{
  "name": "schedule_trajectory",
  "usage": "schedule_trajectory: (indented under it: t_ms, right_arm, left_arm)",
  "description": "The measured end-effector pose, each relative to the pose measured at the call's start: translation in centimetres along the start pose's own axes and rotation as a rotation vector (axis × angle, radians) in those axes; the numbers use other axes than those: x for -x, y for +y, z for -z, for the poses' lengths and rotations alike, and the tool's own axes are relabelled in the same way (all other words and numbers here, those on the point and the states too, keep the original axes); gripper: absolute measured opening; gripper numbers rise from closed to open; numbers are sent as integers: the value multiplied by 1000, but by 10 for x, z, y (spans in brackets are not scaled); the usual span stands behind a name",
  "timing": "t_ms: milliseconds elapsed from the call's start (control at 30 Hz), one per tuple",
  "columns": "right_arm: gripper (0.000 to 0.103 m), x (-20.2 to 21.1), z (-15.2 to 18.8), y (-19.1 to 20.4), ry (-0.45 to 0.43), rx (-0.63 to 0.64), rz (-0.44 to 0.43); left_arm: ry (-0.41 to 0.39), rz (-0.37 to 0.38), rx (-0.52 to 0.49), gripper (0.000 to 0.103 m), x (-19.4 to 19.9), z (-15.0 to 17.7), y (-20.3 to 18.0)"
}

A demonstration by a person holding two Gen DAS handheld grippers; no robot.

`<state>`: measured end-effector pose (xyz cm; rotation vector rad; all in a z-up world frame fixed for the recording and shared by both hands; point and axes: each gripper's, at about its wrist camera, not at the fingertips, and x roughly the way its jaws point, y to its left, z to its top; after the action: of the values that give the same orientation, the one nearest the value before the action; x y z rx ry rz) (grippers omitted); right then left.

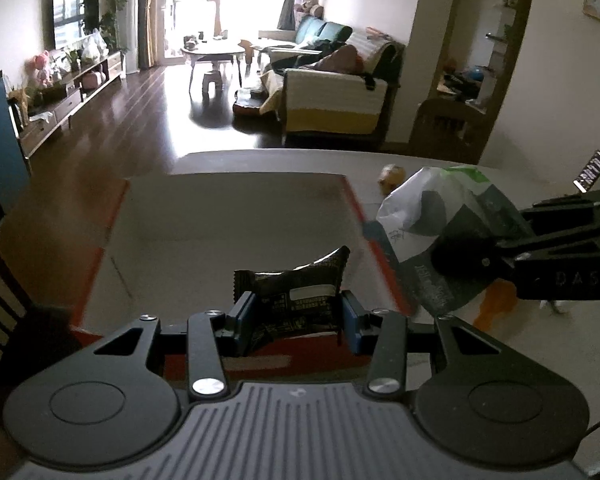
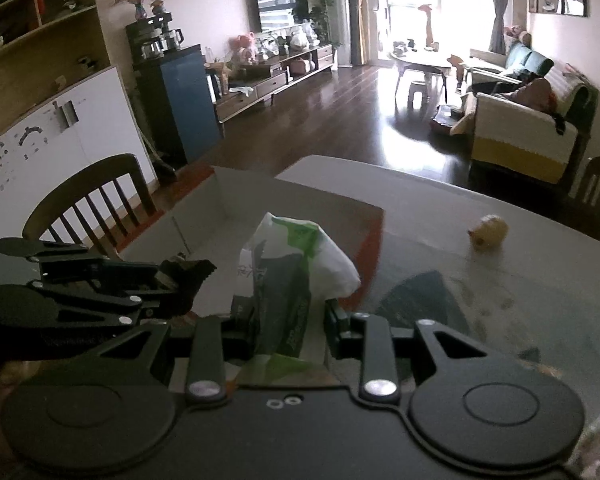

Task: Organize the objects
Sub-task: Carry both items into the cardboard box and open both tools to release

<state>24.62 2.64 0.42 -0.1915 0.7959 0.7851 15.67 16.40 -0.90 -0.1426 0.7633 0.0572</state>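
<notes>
Two packets, one in each gripper. Left gripper pinches a dark snack wrapper between its blue pads; the wrapper stands up between the fingers, one crimped end flaring upward, held over the near edge of an open cardboard box with red-orange rim. Box interior looks grey and bare where visible. Right gripper clamps a white-and-green packet, upright, top corner puffed out to the right; in the left wrist view the same packet sits at the box's right rim, just beside the red edge. Both grippers close together, right one entering the left view from the right side. Box rests on a pale table. A small tan rounded object, too blurred to identify, lies on the table well apart from the box, to its right. Wooden chair at the table's left side. Living room beyond: sofa, TV, dark floor.
</notes>
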Motion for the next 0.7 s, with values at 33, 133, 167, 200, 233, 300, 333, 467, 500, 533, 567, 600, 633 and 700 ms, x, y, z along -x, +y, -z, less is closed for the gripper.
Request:
schedule_trajectory:
  t_ms: [33, 133, 167, 200, 233, 300, 333, 467, 500, 533, 567, 600, 633, 700]
  right_arm:
    - [31, -5, -4, 3, 2, 2, 1]
    - [31, -23, -16, 8, 8, 4, 6]
    - [32, -29, -19, 8, 12, 3, 8]
    - [32, -35, -22, 9, 15, 5, 13]
    - [32, -41, -23, 10, 20, 5, 22]
    - [32, -55, -27, 11, 41, 5, 30]
    - [32, -61, -27, 11, 48, 4, 35]
    - [32, -83, -28, 14, 83, 20, 45]
    - [32, -90, -28, 15, 94, 24, 49]
    - [32, -96, -28, 15, 105, 25, 52]
    - [32, -102, -29, 15, 117, 24, 52]
    - [32, -109, -28, 16, 129, 24, 50]
    - [32, -113, -28, 17, 135, 26, 49]
    - [32, -124, -26, 20, 155, 43, 53]
  left_arm:
    - [3, -4, 0, 43, -3, -3, 7]
    - [6, -25, -12, 43, -11, -12, 23]
    - [6, -28, -14, 43, -13, -14, 26]
    - [6, -34, -18, 43, -18, -18, 31]
    - [6, -43, -19, 43, -22, -21, 35]
    - [14, -49, -22, 43, -31, -26, 42]
    - [18, -51, -25, 43, -35, -27, 46]
    - [52, -63, -44, 43, -58, -33, 57]
    - [64, -69, -47, 43, -64, -35, 61]
    - [77, -72, -50, 43, -69, -35, 62]
    - [93, -75, -58, 43, -77, -35, 64]
    - [105, -80, -64, 43, -83, -36, 66]
    - [119, -85, -66, 43, -89, -36, 69]
    - [152, -85, -62, 43, -102, -37, 73]
